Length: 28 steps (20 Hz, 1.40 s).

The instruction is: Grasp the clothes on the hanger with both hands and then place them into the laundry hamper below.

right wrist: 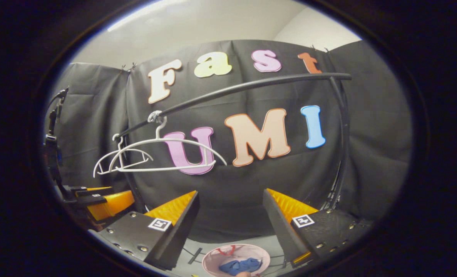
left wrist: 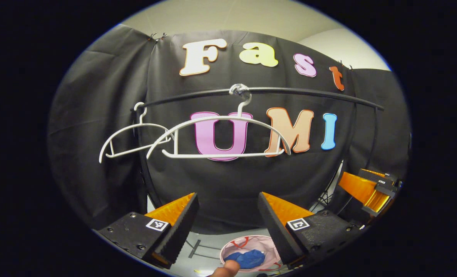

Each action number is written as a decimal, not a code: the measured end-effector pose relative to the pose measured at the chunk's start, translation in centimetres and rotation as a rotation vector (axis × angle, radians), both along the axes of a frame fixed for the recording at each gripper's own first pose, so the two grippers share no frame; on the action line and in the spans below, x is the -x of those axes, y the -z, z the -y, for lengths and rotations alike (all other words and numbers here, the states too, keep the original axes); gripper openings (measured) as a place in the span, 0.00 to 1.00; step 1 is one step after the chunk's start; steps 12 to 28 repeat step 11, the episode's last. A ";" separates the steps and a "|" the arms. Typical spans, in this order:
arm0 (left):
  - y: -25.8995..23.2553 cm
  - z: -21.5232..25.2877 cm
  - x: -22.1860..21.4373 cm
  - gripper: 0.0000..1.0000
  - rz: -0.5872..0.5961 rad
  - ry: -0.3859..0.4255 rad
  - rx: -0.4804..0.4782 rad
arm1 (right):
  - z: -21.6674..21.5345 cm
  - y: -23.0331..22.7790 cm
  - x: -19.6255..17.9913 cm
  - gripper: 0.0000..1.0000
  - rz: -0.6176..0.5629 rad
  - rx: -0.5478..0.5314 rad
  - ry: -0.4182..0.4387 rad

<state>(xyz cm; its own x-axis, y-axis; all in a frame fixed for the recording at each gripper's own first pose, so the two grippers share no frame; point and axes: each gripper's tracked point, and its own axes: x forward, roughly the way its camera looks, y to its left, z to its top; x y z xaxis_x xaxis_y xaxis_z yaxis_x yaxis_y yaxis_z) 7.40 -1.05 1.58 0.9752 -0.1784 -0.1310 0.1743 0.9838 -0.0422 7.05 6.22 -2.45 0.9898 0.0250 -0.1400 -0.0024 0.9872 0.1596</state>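
Two bare white hangers (left wrist: 220, 134) (left wrist: 132, 140) hang from a black rail (left wrist: 290, 92); the right gripper view shows the same hangers (right wrist: 159, 154) and rail (right wrist: 251, 84). Far below stands a pale pink hamper (left wrist: 265, 242) (right wrist: 259, 256) with a blue garment (left wrist: 247, 258) (right wrist: 240, 266) lying inside it. My left gripper (left wrist: 228, 204) is open and holds nothing, pointing at the cloth wall below the hangers. My right gripper (right wrist: 230, 202) is open too, empty, and appears at the right edge of the left gripper view (left wrist: 370, 190).
The black rack's curved uprights (left wrist: 147, 181) (right wrist: 342, 154) run down both sides toward the floor. A fingertip (left wrist: 226, 268) shows at the bottom of the left gripper view. The left gripper's orange body (right wrist: 97, 204) sits at the lower left of the right gripper view.
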 end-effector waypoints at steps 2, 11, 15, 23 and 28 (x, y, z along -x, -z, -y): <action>-0.5 0.6 0.0 0.95 0.015 0.011 -0.012 | 1.2 -0.8 0.5 0.98 0.022 0.009 0.032; 0.2 2.5 0.6 0.97 0.023 0.065 -0.014 | 6.0 -1.8 2.0 1.00 0.040 0.083 0.142; 0.2 2.5 0.6 0.97 0.023 0.065 -0.014 | 6.0 -1.8 2.0 1.00 0.040 0.083 0.142; 0.2 2.5 0.6 0.97 0.023 0.065 -0.014 | 6.0 -1.8 2.0 1.00 0.040 0.083 0.142; 0.2 2.5 0.6 0.97 0.023 0.065 -0.014 | 6.0 -1.8 2.0 1.00 0.040 0.083 0.142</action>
